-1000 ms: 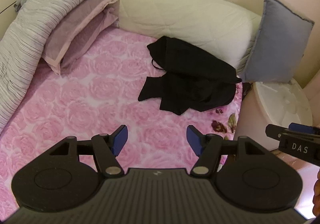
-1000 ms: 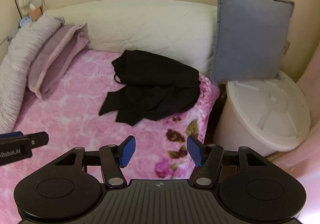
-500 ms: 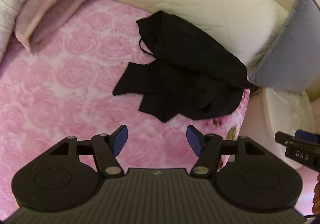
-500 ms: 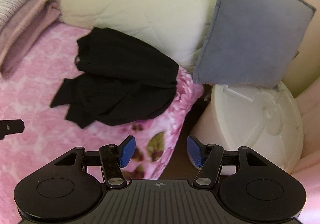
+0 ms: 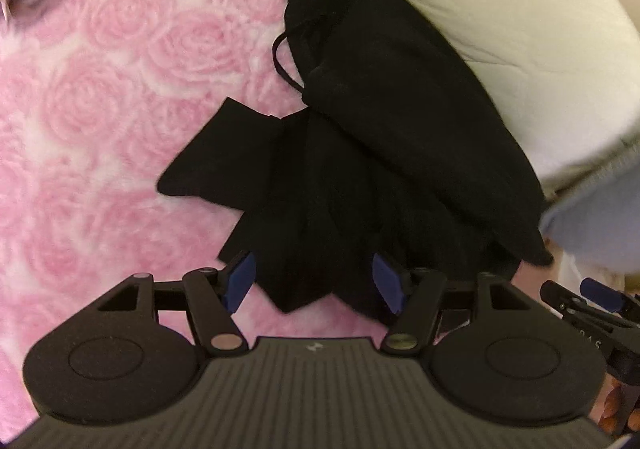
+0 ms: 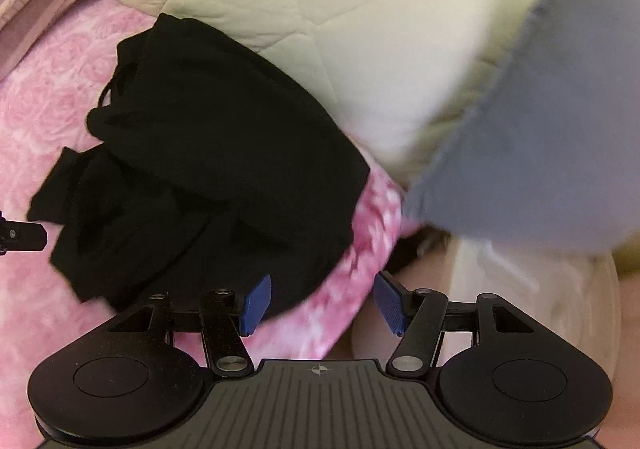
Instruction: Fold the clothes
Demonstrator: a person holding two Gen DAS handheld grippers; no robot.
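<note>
Garment, black (image 5: pixel 384 153) — rumpled heap on pink bedspread (image 5: pixel 100 97), against cream pillow (image 5: pixel 500 29).
My left gripper (image 5: pixel 314 281) and right gripper (image 6: pixel 322 303) hover over its near edge, fingers spread, empty — reaching, I judge; next, pinch an edge.

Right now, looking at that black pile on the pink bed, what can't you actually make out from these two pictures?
- black garment: its type; both views show only crumpled dark folds, and the left gripper covers its near edge.
- grey cushion: right wrist view, smeared by motion blur.
- white tub: right wrist view, blurred, partly behind the right gripper.
- pink blanket: its far end is cut off by the picture's edge.
</note>
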